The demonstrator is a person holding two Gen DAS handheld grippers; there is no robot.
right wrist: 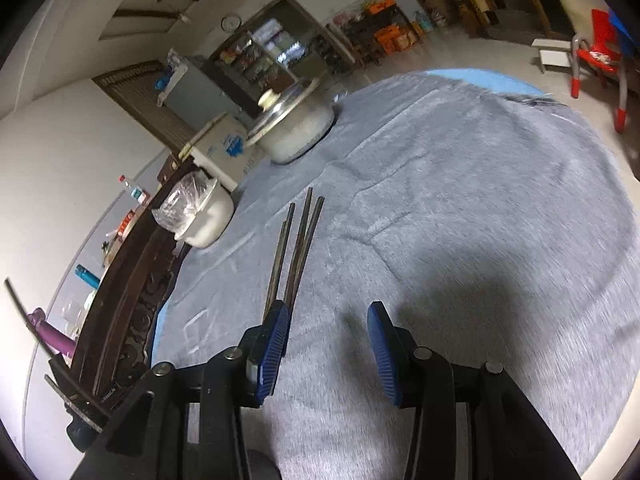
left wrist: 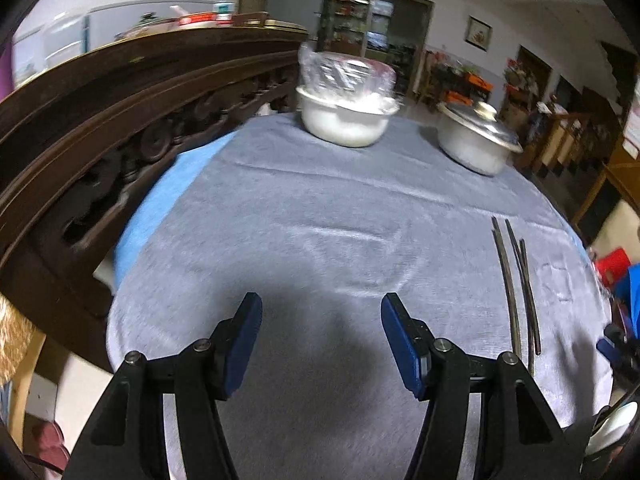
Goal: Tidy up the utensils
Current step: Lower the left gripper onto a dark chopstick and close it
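Chopsticks (right wrist: 295, 252): loose dark bundle on the grey cloth (right wrist: 460, 200), tips fanned, just ahead of the right gripper (right wrist: 328, 344) (jaws apart, empty). Left gripper (left wrist: 320, 344): likewise apart, empty, off to the side. Step: approach; next, centre and close. Readable writing: none.

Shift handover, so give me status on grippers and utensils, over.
Left gripper open, empty. Right gripper open, empty. Thin dark metal chopsticks loose on grey cloth, beside right gripper's left finger. Nothing in the way.
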